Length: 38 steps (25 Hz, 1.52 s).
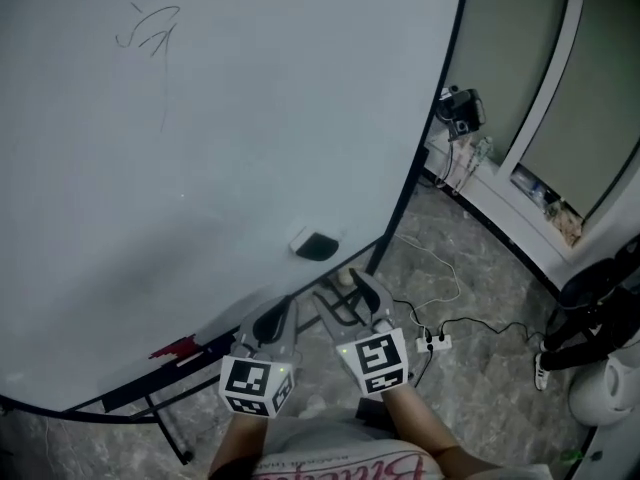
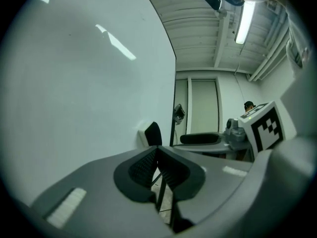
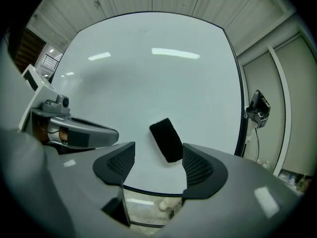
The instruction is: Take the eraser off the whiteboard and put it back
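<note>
A black-and-white eraser (image 1: 316, 245) sticks to the whiteboard (image 1: 200, 168) close to its lower right edge. Both grippers hang just below the board's lower edge, pointing roughly level at it. My right gripper (image 1: 352, 293) is open with nothing between its jaws; in the right gripper view the eraser (image 3: 167, 140) appears beyond the gap of the right gripper (image 3: 157, 155), apart from the pads. My left gripper (image 1: 276, 318) is shut and empty. In the left gripper view the left gripper (image 2: 157, 150) has its tips together, and the eraser (image 2: 151, 133) sits ahead on the board.
A red marker (image 1: 175, 349) lies on the board's tray at lower left. Faint pen marks (image 1: 150, 33) are at the board's top. A power strip (image 1: 433, 343) with cables lies on the stone floor. A black device (image 1: 460, 108) hangs by the board's right edge.
</note>
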Each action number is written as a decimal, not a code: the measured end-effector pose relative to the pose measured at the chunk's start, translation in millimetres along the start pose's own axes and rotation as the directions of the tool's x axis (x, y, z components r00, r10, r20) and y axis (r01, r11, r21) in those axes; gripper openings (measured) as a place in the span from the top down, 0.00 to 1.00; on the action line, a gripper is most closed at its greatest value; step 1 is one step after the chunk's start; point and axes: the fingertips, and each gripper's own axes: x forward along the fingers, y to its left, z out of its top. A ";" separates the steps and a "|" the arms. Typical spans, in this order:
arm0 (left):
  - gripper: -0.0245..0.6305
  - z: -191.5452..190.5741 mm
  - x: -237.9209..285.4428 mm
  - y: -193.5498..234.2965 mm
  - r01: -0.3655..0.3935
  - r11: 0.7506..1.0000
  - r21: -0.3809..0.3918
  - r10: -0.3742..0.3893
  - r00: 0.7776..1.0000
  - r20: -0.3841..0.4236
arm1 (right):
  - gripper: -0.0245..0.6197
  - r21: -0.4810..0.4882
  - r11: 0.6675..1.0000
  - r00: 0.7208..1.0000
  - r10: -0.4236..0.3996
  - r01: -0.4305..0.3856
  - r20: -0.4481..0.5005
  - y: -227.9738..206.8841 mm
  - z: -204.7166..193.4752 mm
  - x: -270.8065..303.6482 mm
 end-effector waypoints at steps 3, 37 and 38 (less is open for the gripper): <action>0.96 -1.1 10.3 9.4 -0.022 1.000 -0.003 0.022 1.000 -0.002 | 0.48 -0.088 0.996 1.000 -0.025 0.024 -0.012 -10.6 -2.0 22.6; 0.96 19.4 14.7 13.2 0.090 0.996 0.025 -0.090 0.996 0.012 | 0.61 -0.038 0.997 0.997 -0.064 0.062 -0.042 -6.0 12.6 20.0; 0.96 21.4 11.1 11.6 0.094 0.995 0.028 -0.094 0.995 0.016 | 0.61 -0.017 0.998 0.997 -0.064 0.063 -0.034 -3.7 14.5 14.8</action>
